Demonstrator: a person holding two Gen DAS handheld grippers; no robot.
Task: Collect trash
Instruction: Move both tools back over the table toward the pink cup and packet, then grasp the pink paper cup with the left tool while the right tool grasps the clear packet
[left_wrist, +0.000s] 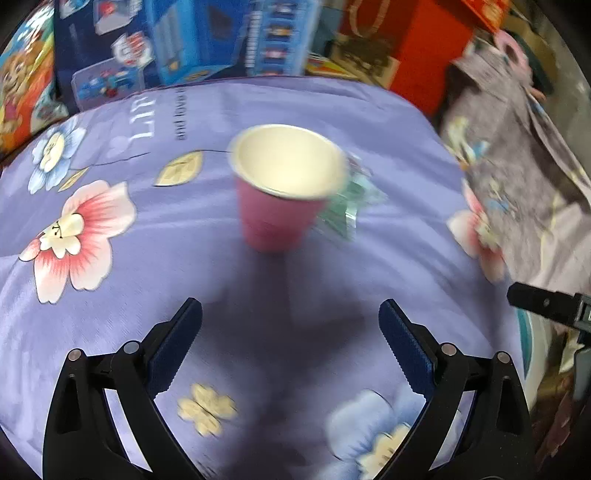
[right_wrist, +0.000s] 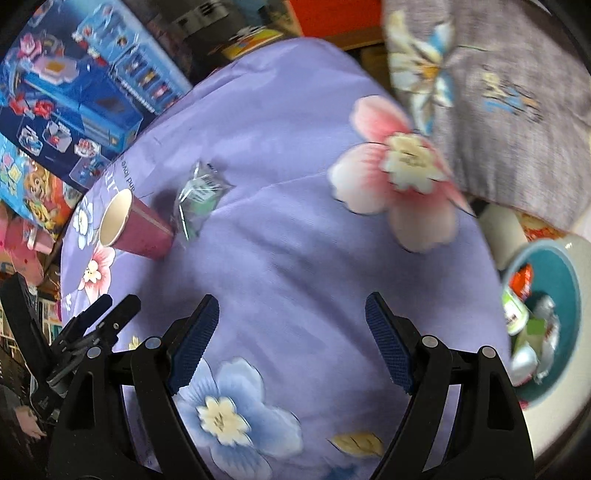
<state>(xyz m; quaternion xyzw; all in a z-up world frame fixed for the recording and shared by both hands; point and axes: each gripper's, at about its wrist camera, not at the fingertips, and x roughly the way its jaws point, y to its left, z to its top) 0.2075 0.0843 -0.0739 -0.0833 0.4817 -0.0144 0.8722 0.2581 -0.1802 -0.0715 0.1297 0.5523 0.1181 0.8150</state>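
Purple floral bedding (left_wrist: 207, 229) fills both views, soft and rumpled, and it is the footing that makes this pick risky. Taking the pink paper cup (left_wrist: 275, 218) as the landmark: nearest the camera, the left gripper (left_wrist: 290, 317) hangs short of the cup with its jaws spread wide and nothing between them, lined up roughly on the cup's near side. The cup stands upright on the cover, its pale inside empty as far as the blur allows. Just beyond it, touching or nearly so on its right, lies a crumpled clear wrapper (left_wrist: 345, 206) with green print.

The right gripper (right_wrist: 291, 317) is also wide apart and holds nothing, well off from the cup. The teal bin (right_wrist: 567, 280), already holding scraps, sits off the edge of the bed, far from the cup.

A light cup on yielding fabric will likely tip or skid if one finger meets it first. Closing too hard could crush the rim. The wrapper may be dragged along or flicked off the bed.
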